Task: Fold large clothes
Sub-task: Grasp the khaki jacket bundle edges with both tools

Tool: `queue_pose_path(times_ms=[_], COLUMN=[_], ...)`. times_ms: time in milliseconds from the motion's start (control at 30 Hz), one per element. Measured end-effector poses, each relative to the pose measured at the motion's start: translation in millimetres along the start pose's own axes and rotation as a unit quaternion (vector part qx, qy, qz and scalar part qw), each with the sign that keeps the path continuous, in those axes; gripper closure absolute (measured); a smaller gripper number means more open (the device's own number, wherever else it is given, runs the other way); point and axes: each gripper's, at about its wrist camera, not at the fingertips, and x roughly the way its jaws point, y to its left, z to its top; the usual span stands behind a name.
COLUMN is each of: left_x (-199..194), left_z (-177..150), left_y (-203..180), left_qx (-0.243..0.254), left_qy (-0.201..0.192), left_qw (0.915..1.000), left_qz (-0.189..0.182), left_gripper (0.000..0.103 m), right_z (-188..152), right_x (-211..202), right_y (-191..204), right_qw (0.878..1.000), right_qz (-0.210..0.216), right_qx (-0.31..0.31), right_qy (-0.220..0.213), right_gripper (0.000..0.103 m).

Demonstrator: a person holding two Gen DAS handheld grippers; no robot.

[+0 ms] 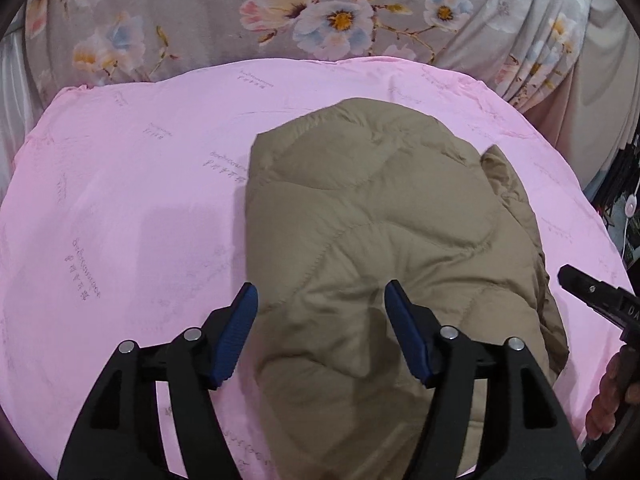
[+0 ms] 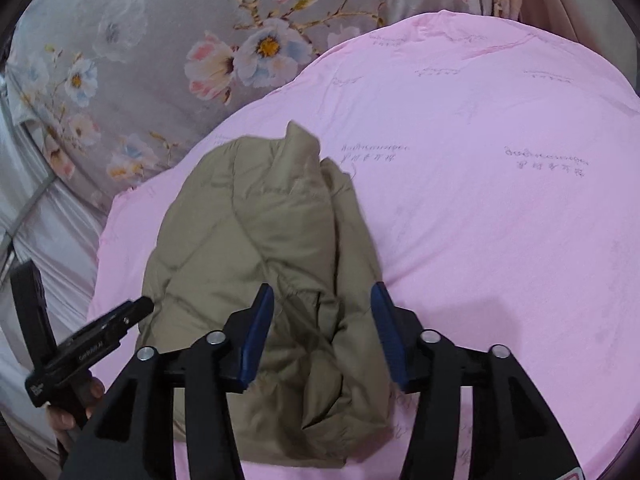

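Item: tan quilted jacket [image 1: 384, 216], folded into a bundle on the pink cover [image 1: 120, 208] of the bed, floral pillow [image 1: 280, 12] at the far side.

Handling, by my estimate: soft, puffy, light; slick shell; springs back, so folds may creep open. Best taken at a stitched hem or layered edge, not a padded panel.

My left gripper [image 1: 320, 324]: spread, empty, over the near left edge. My right gripper [image 2: 322, 330]: spread, empty, over the near right, looser folds below.

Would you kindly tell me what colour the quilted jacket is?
Khaki tan; the quilted jacket shows best in the left wrist view.
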Motion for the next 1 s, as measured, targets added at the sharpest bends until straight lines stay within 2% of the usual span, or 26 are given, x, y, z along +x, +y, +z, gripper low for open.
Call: queue_pose_path(times_ms=[133, 267, 300, 333, 433, 633, 767, 1000], left_x=[12, 28, 30, 29, 22, 8, 18, 34], left_z=[13, 16, 16, 16, 17, 25, 21, 10], left_y=[27, 39, 40, 41, 41, 32, 18, 19], left_qx=[-0.047, -0.085, -0.087, -0.087, -0.084, -0.068, -0.043, -0.039], left_qy=[0.025, 0.054, 0.055, 0.054, 0.045, 0.025, 0.024, 0.024], left_qw=[0.9984, 0.9932, 0.9926, 0.9926, 0.9933, 0.9943, 0.9966, 0.9969], left_qz=[-0.019, -0.060, -0.064, -0.065, -0.065, -0.079, -0.066, -0.064], left_gripper=[0.029, 0.021, 0.021, 0.020, 0.020, 0.020, 0.017, 0.013], right_z=[23, 27, 25, 22, 15, -10, -31, -35], right_x=[22, 52, 54, 55, 47, 23, 27, 44], right_y=[-21, -32, -30, -26, -4, 21, 22, 13], right_qw=[0.997, 0.991, 0.991, 0.990, 0.994, 0.993, 0.996, 0.997], right_qz=[0.047, 0.070, 0.076, 0.089, 0.076, 0.092, 0.052, 0.033], right_qx=[0.044, 0.083, 0.085, 0.079, 0.037, 0.018, 0.006, 0.007], right_qy=[0.035, 0.072, 0.074, 0.075, 0.076, 0.073, 0.067, 0.063], right_gripper=[0.039, 0.038, 0.045, 0.067, 0.085, 0.093, 0.094, 0.096])
